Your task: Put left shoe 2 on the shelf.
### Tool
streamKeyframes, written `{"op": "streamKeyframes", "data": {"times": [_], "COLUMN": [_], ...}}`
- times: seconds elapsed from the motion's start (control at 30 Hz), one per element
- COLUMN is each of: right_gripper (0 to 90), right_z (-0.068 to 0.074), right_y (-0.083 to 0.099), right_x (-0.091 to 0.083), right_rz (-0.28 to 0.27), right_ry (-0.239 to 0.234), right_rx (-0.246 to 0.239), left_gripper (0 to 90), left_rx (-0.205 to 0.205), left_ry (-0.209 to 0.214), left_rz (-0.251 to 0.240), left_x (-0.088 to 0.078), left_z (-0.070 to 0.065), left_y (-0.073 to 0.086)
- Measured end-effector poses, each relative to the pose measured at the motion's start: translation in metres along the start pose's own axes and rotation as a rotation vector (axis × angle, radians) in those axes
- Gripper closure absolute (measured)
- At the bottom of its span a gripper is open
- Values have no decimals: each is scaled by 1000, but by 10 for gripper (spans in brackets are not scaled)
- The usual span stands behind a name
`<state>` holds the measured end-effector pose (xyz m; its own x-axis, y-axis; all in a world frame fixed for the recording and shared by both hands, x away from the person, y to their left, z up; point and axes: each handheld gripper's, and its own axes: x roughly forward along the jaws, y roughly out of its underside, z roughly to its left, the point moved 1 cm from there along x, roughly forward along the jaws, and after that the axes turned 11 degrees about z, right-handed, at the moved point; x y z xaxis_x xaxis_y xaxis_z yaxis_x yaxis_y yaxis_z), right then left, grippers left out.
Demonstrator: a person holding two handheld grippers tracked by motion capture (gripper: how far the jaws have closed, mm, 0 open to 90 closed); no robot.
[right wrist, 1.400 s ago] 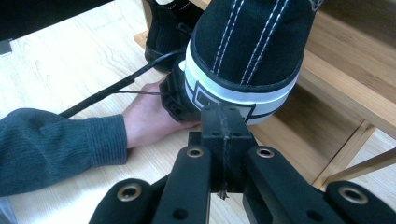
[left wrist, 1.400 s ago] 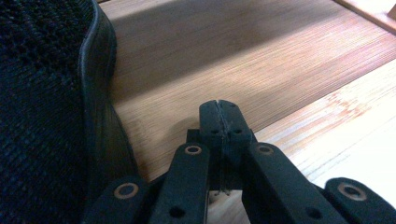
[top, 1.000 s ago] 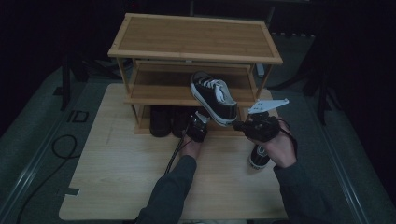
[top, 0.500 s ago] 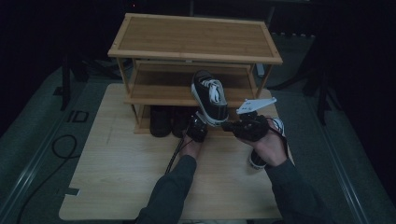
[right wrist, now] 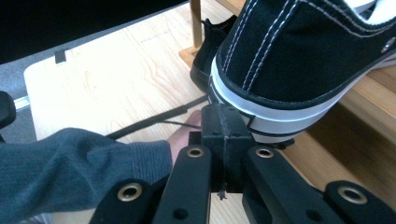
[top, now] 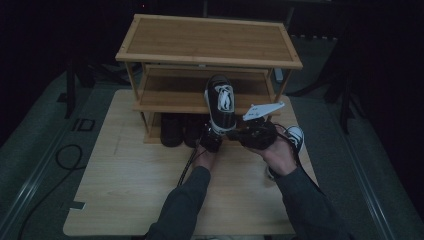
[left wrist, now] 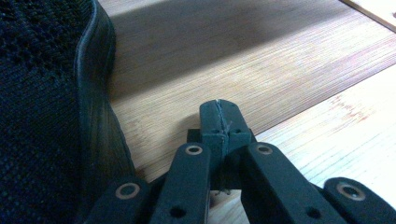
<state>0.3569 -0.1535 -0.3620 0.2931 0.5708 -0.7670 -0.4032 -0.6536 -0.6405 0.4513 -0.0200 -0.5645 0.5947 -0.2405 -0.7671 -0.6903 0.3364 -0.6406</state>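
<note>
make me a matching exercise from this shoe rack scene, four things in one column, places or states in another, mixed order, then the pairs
1. black-and-white sneaker
2. second sneaker
3. dark shoes
4. left gripper

A. under the rack's lowest shelf
B. jaws shut, nothing between them
C. on the table, beside the person's right hand
D. tilted, heel low, at the middle shelf's front edge

Pairs: 1-D, 2-C, 3-A, 4-B

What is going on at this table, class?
A person with a gripper in each hand is working on a black-and-white sneaker at a wooden shoe rack. The sneaker is tilted, its toe up over the middle shelf. The right gripper is shut, its tip against the sneaker's white sole at the heel. The left gripper is shut and empty, next to a black mesh shoe. Dark shoes stand under the rack, and another sneaker lies on the table behind the right hand.
</note>
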Motion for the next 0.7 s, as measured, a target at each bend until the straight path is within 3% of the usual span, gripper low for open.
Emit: {"op": "streamKeyframes", "data": {"times": [0.1, 0.23, 0.3, 0.7], "right_gripper": [900, 900, 900, 900], "right_z": [0, -2, -6, -8], "right_y": [-4, -9, -10, -15], "right_x": [4, 10, 12, 16], "right_rz": [-2, 10, 3, 2], "right_ry": [-12, 50, 10, 10], "right_rx": [0, 1, 17, -5], "left_gripper": [900, 900, 900, 900], "left_rx": [-2, -4, -8, -12], "left_ry": [1, 4, 4, 3], "left_rz": [0, 0, -4, 0], "left_x": [0, 0, 0, 0], "left_z": [0, 0, 0, 0], "left_y": [0, 0, 0, 0]}}
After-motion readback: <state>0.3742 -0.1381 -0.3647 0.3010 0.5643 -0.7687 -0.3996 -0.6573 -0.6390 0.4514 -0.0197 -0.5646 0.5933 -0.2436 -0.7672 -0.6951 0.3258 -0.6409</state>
